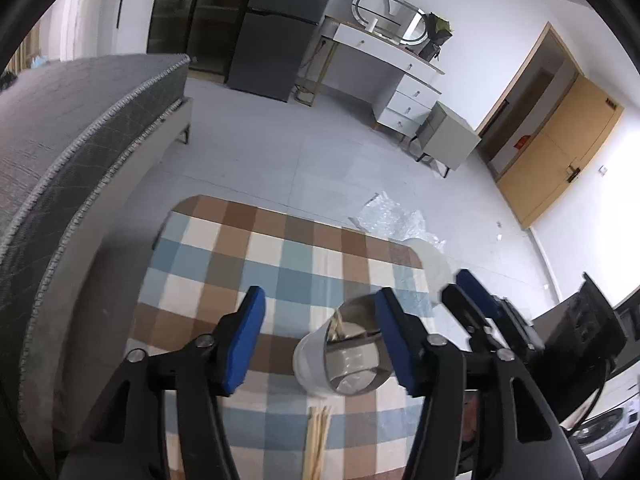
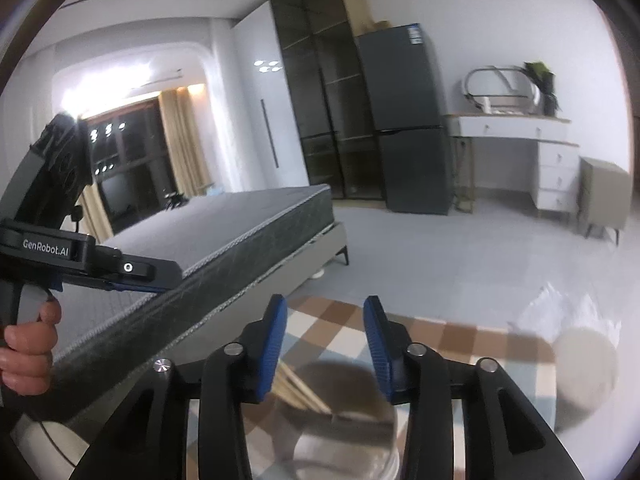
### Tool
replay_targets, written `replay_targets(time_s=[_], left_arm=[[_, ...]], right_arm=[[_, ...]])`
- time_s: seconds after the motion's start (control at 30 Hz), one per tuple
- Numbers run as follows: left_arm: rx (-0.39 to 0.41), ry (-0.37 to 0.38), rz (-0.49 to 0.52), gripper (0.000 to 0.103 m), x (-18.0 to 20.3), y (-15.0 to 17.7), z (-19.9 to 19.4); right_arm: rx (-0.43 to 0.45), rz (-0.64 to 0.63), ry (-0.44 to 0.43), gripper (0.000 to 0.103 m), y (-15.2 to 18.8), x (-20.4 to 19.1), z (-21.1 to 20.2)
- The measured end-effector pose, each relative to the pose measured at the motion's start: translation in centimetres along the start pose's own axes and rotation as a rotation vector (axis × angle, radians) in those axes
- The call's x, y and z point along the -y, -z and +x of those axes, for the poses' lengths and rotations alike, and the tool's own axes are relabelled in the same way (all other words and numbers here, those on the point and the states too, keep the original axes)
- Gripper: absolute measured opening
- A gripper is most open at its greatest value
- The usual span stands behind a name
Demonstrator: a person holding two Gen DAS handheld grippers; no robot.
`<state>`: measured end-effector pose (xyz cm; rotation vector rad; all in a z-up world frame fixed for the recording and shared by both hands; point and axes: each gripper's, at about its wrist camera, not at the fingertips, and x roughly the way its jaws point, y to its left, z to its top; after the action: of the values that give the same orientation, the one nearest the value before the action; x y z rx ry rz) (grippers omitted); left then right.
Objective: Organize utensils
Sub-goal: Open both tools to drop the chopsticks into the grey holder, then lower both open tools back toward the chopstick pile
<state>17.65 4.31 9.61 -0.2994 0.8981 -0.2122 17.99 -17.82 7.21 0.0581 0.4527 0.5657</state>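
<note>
A white utensil holder with a shiny metal inner cup (image 1: 344, 354) stands on the checkered tablecloth (image 1: 224, 264). It holds wooden chopsticks (image 1: 340, 326) in one compartment. More chopsticks (image 1: 318, 440) lie on the cloth in front of it. My left gripper (image 1: 320, 340) is open, with its right finger beside the holder. My right gripper (image 2: 326, 340) is open and empty above the holder (image 2: 344, 412), where chopsticks (image 2: 298, 390) show. The right gripper also shows in the left wrist view (image 1: 464, 300).
A white lid or bowl (image 1: 430, 264) sits at the table's far right corner, seen also in the right wrist view (image 2: 586, 372). Crumpled plastic wrap (image 1: 394, 220) lies on the floor beyond. A grey bed (image 1: 80, 132) runs along the table's left.
</note>
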Motion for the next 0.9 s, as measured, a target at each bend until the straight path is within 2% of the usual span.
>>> replay_targets(time_s=[0.17,0.3,0.47,0.63,0.9], left_arm=[[0.023,-0.032,0.026,0.057,1.1,1.9,-2.2],[0.051,-0.068,0.055,0.066,2.0,3.7,-3.5],[0.068,-0.091,0.093,0.068,3.3,5.8,-4.7],[0.099,-0.116,0.110,0.079,3.9,7.6,-5.6],[0.128,-0.128,0.123,0.083,4.3,10.3,-5.9]], right_arm=[[0.026,0.026,0.022,0.050,0.5,-0.8,-3.7],[0.051,0.053,0.035,0.061,1.0,-1.7,-6.5],[0.079,0.087,0.050,0.068,1.7,-2.9,-9.7],[0.097,0.115,0.060,0.075,2.5,-3.9,-11.7],[0.098,0.142,0.092,0.086,4.8,-4.9,-14.0]])
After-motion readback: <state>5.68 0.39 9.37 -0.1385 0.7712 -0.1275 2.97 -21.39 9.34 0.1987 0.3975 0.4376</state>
